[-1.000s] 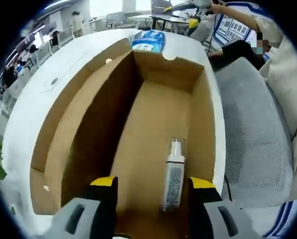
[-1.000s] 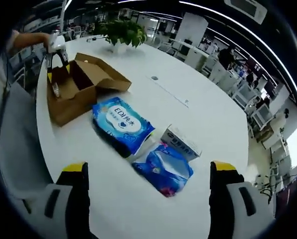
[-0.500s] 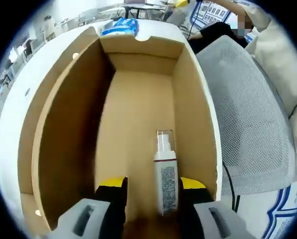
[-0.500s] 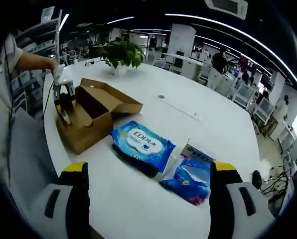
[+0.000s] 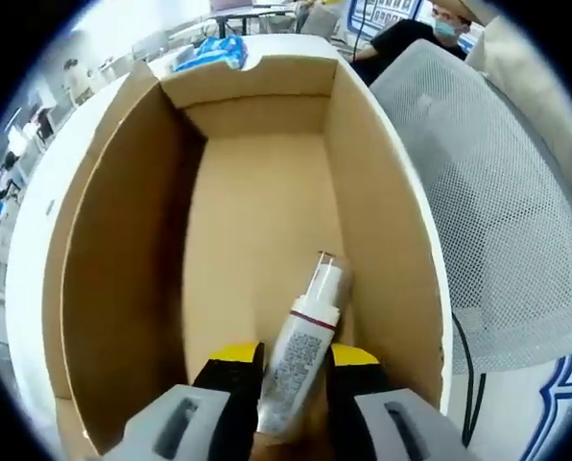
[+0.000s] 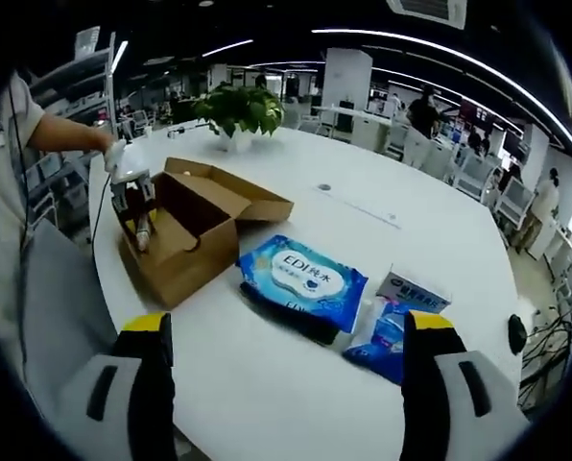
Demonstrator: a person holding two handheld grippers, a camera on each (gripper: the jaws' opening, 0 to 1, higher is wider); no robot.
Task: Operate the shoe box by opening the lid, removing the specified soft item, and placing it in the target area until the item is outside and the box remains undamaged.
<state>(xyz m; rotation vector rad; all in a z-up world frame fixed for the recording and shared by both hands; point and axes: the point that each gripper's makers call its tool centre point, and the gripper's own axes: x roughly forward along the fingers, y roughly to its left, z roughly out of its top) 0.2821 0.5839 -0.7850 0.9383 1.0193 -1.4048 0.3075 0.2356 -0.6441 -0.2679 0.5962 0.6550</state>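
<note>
A small white spray bottle is seen inside the open shoe box, low against the near end and close to the box's right-hand wall as the left gripper view shows it. Its long axis is tilted: the clear cap points up and away toward the far end of the box, while the labelled body runs down between the two yellow-tipped jaws of the left gripper. The jaws are drawn close on either side of the body and appear to be clamped on it; contact at the pads themselves is partly hidden by the bottle. Because the bottle lies almost along the jaws' own line rather than across it, a straight lift out over the near wall is judged to be what the next move calls for, with care that the cap is not dragged along the cardboard side.

In the right gripper view the same box is seen from well apart, its lid folded back, with the left gripper dipped into it by a person's hand. The right gripper is held wide apart with nothing between its jaws, over the white table. It is clearly the farther one. Beside the box a blue wipes pack is laid, and past it a smaller blue packet and a small carton. A potted plant stands beyond.
</note>
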